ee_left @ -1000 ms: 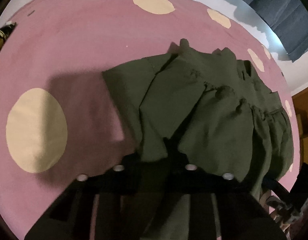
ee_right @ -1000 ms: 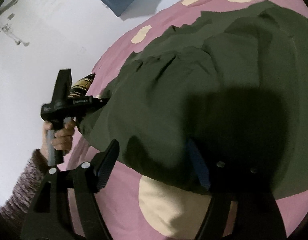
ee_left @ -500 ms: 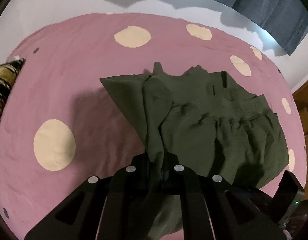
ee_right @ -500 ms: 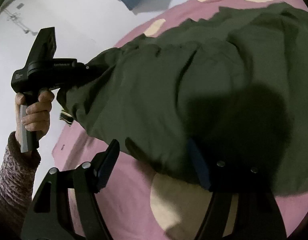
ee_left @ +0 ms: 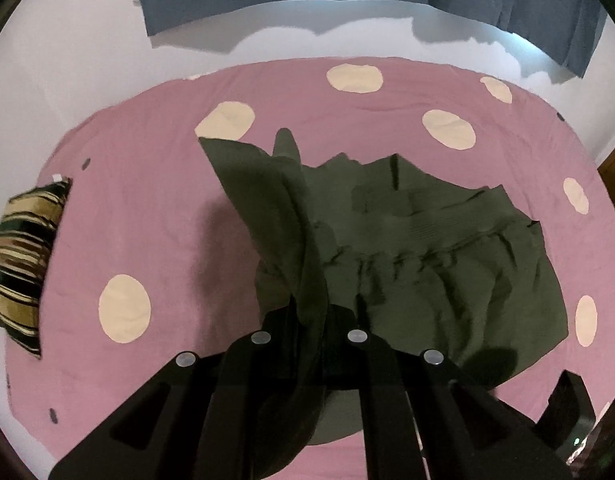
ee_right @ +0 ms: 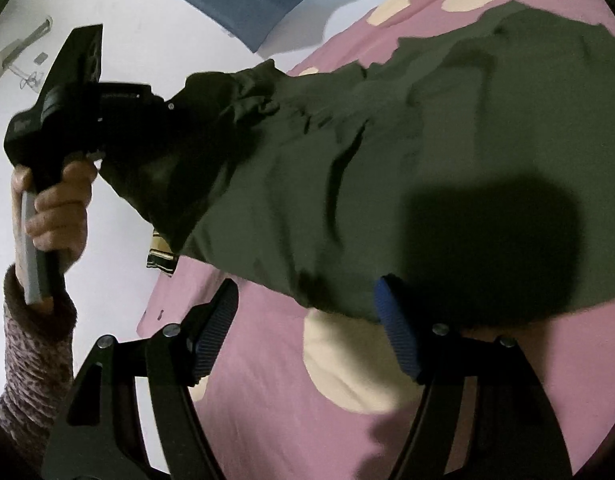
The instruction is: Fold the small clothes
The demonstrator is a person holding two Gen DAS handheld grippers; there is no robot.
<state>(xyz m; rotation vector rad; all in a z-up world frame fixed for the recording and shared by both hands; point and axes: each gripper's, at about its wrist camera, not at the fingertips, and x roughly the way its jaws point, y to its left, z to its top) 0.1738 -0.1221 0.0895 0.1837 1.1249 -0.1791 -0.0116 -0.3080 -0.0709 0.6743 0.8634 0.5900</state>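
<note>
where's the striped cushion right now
In the left wrist view the striped cushion lies at the far left edge of the pink spotted bedcover, well clear of the green garment. The right wrist view shows only a corner of it under the lifted cloth.

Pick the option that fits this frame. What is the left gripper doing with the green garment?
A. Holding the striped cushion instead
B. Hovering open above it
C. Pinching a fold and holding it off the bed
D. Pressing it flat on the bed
C: the left gripper is shut on a bunched fold of the green garment, which hangs clear of the pink spotted bedspread in the right wrist view.
</note>
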